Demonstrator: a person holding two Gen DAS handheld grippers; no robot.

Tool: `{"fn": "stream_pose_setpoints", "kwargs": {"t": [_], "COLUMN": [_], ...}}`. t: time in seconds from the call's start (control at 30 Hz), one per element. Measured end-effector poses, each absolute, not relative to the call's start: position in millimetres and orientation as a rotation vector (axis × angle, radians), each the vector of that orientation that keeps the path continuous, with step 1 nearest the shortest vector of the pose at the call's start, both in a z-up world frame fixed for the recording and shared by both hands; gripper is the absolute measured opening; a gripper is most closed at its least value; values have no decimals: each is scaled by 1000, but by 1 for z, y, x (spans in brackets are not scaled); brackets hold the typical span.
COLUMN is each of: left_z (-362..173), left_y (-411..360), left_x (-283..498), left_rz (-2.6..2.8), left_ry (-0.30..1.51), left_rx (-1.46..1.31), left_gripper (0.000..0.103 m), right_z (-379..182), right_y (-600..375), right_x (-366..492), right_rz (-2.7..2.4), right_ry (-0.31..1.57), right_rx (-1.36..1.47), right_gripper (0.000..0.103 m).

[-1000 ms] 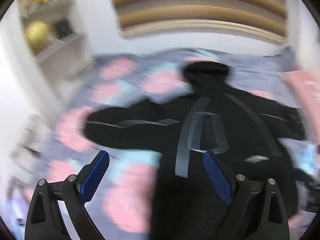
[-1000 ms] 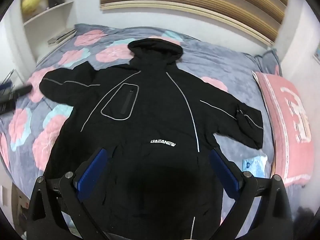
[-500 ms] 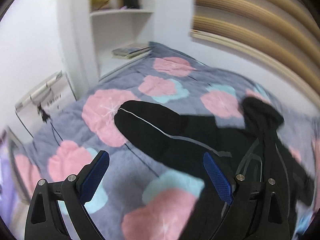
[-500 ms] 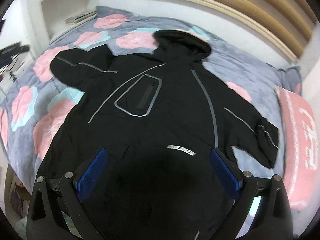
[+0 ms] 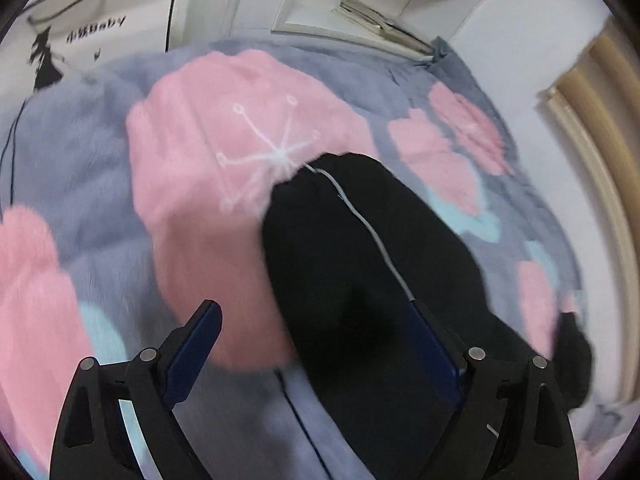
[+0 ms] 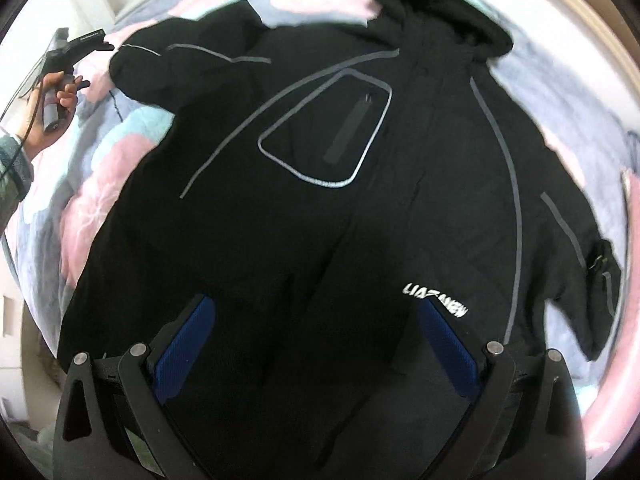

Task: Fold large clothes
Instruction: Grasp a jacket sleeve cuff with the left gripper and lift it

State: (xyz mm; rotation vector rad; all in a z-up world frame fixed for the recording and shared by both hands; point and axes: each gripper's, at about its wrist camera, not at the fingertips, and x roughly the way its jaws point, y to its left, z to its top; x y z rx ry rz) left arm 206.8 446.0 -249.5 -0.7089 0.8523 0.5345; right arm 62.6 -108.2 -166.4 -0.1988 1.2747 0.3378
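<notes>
A large black hooded jacket [image 6: 320,200] with grey piping lies spread flat, front up, on a bed. Its hood [image 6: 440,12] points to the far side and both sleeves are spread out. My right gripper [image 6: 316,344] is open and empty, low over the jacket's lower body. My left gripper [image 5: 316,344] is open and empty, just above the jacket's left sleeve [image 5: 360,260], near its cuff [image 5: 320,172]. The left gripper also shows in the right wrist view [image 6: 86,42], held in a hand beside that cuff.
The bed has a grey blanket with pink and light blue flowers [image 5: 224,160]. A white shelf unit with books [image 5: 380,24] stands beyond the bed's corner. A pink pillow [image 6: 624,280] lies at the right edge of the bed.
My left gripper has swung left from the jacket's body and dropped close over the left sleeve near its cuff. My right gripper has moved lower and closer over the jacket's body. Both stay open.
</notes>
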Motion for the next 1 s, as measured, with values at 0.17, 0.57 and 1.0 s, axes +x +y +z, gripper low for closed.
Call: {"fn": "stream_pose_setpoints", "kwargs": {"t": [0.17, 0.57, 1.0], "left_z": [-295, -243, -154], "left_y": [465, 454, 339], "left_x": [239, 209, 195], "left_rz": [577, 574, 311], "left_ry": [924, 724, 670], "left_rx": [-793, -817, -445], "left_gripper": [92, 17, 14], "right_z": [-190, -199, -180], "right_y": [-109, -121, -133], "right_x": [71, 86, 75], "right_rz": [313, 292, 267], "right_ry": [1357, 1399, 1320], "right_rx": [-242, -138, -135], "right_gripper": [102, 102, 102]}}
